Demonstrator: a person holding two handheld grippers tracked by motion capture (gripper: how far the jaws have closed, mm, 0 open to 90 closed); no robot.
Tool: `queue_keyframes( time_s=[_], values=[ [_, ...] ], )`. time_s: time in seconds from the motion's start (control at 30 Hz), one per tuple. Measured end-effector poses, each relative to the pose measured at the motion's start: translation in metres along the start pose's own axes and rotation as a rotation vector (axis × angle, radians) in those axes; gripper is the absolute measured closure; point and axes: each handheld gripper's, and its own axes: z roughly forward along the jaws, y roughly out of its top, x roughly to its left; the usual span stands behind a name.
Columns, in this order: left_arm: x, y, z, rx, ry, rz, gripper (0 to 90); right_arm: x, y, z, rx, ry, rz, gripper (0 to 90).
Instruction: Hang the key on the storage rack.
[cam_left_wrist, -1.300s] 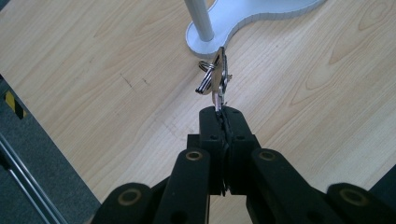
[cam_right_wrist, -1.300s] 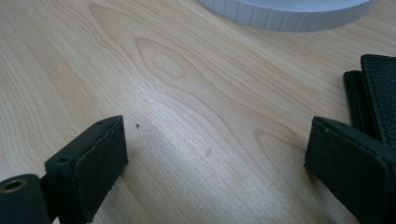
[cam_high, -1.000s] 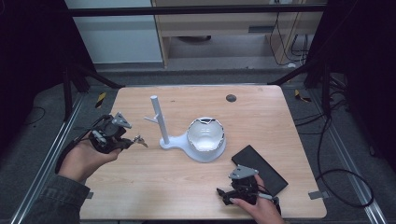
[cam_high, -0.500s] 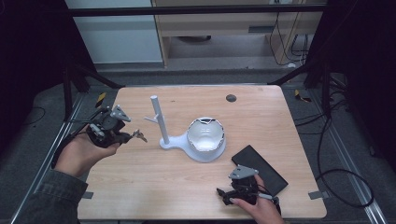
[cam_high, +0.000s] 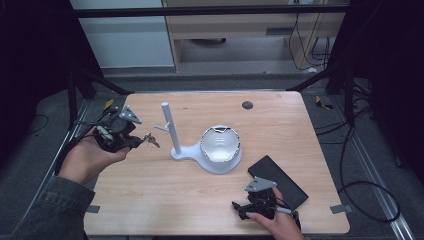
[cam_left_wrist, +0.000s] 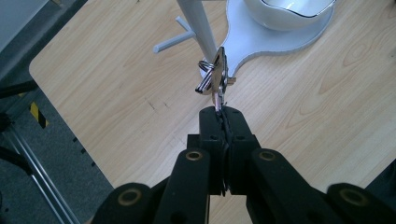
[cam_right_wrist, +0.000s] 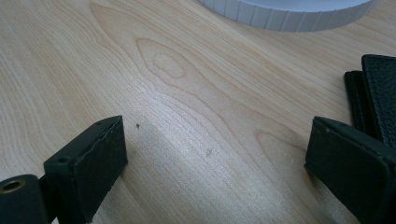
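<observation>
While its jaws stay clamped on the keys (cam_left_wrist: 215, 74), the left gripper (cam_high: 131, 141) has risen.

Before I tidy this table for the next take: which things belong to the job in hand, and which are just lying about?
In the job:
left gripper, shut on the keys
white stand, its peg close ahead of the keys

Lying about:
white bowl on the stand's base
black wallet
right gripper, open, resting on the table

Overhead forward-down view, two close claw views
</observation>
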Motion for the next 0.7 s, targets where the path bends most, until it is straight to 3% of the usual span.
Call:
queue_keyframes(
  time_s=[0.7],
  values=[
    [-0.004, 0.022, -0.008, -0.002, 0.014, 0.000, 88.0, 0.000, 0.000, 0.000, 0.000, 0.000, 0.000, 5.4]
  ],
)
